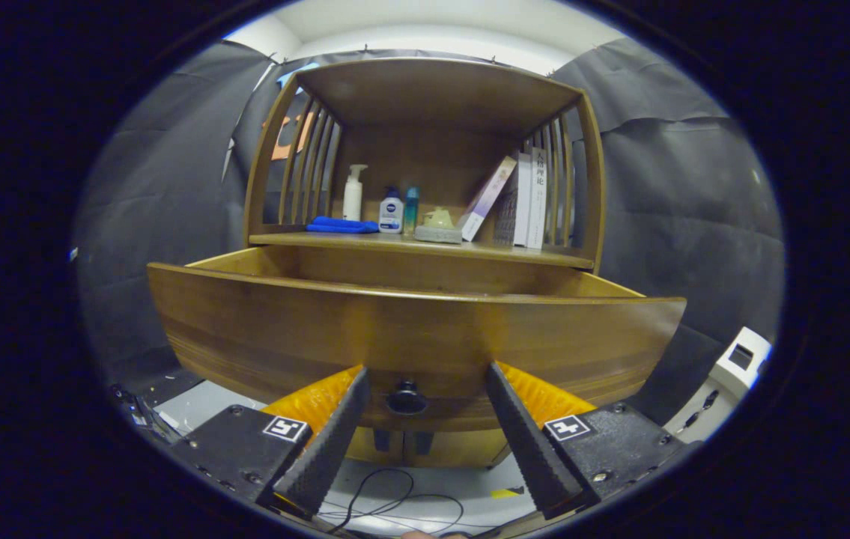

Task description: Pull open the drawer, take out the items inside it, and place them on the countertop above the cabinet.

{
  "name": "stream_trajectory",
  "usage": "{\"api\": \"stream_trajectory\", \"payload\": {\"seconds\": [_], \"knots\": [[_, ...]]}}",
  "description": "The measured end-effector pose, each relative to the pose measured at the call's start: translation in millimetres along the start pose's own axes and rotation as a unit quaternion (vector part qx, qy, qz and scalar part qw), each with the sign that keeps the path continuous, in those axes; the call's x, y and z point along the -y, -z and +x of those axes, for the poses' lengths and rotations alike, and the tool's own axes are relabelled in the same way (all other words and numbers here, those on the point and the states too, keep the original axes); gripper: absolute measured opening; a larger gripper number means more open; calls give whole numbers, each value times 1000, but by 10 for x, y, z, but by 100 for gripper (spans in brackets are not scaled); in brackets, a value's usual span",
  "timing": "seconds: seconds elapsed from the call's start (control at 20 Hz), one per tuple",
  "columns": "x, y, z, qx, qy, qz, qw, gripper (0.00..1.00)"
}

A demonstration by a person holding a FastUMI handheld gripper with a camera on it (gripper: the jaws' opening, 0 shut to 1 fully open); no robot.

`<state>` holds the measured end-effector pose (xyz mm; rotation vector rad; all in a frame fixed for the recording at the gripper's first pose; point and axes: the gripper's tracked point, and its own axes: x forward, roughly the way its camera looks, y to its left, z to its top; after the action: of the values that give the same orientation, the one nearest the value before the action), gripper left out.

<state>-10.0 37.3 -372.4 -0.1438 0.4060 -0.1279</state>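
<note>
Beneath countertop [425,247], drawer [417,329] stands open; knob [406,398] between spread gripper [425,374] fingers.

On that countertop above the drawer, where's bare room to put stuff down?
The front strip of the countertop is bare along its edge, widest ahead of the books. Behind it is crowded: blue cloth, pump bottle, two small bottles, a box. The hand-held gripper is open, its fingers either side of the drawer knob.
</note>
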Motion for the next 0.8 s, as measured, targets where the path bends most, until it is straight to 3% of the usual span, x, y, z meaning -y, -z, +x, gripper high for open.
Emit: {"api": "stream_trajectory", "payload": {"seconds": [0.8], "knots": [[-45, -249, 634, -11, -6, 22, 1000, 99]]}}
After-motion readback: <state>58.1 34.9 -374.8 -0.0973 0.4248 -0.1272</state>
